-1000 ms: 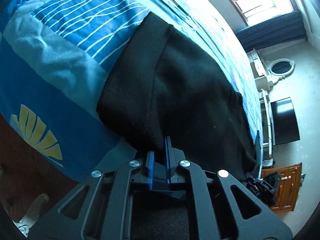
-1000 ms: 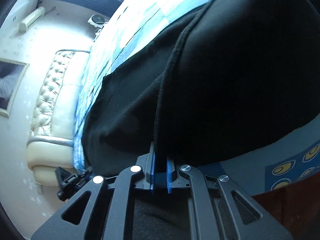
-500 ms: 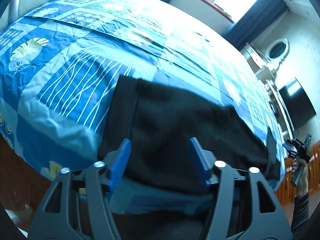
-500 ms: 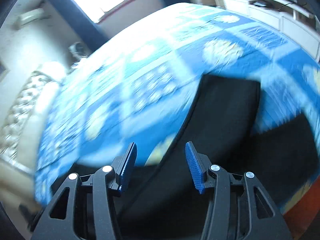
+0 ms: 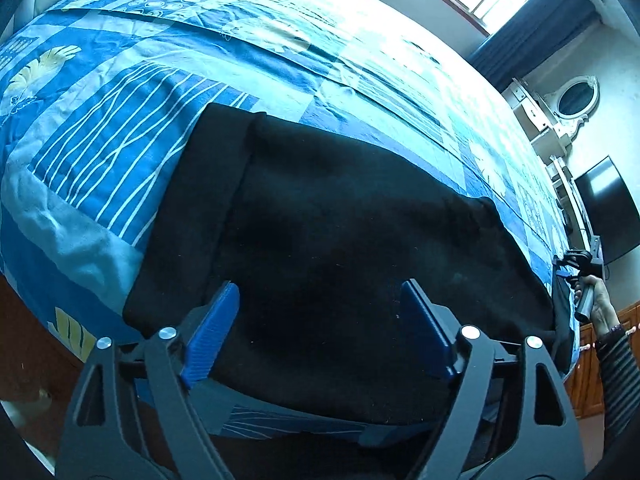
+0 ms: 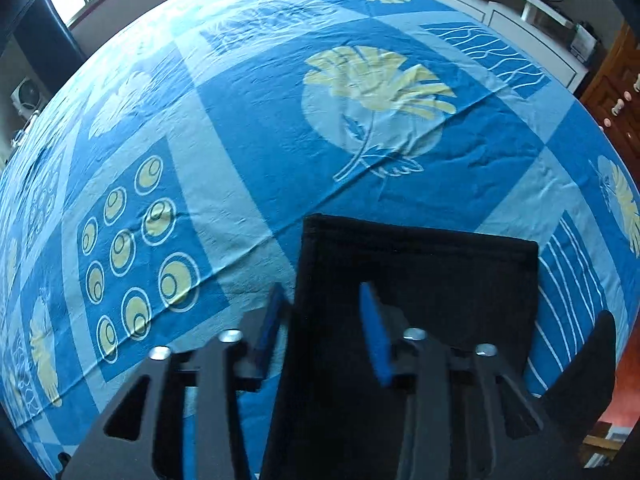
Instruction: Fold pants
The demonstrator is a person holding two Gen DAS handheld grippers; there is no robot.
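Blue bedspread (image 5: 120, 160) under black pants (image 5: 340, 220): left claw (image 5: 320, 290) just spread, empty; right claw (image 6: 320, 292) (blurred) closing, gapped, astride pants' edge.

Pants (image 5: 360, 240): plain black. Bedsheet (image 6: 248, 128): blue patchwork w/ light-blue bands, pale-yellow leaf motifs, yellow ringed ovals, white wavy lines. Left gripper (image 5: 320, 332) & right gripper (image 6: 320, 332): black frames, blue pads. Sleeve (image 5: 616, 364): grey/black stripes.

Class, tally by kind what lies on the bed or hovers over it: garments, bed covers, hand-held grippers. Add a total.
Black pants: 1
Blue patterned bedspread: 1
Hand-held grippers: 2 (left hand-held gripper, right hand-held gripper)
Total: 4
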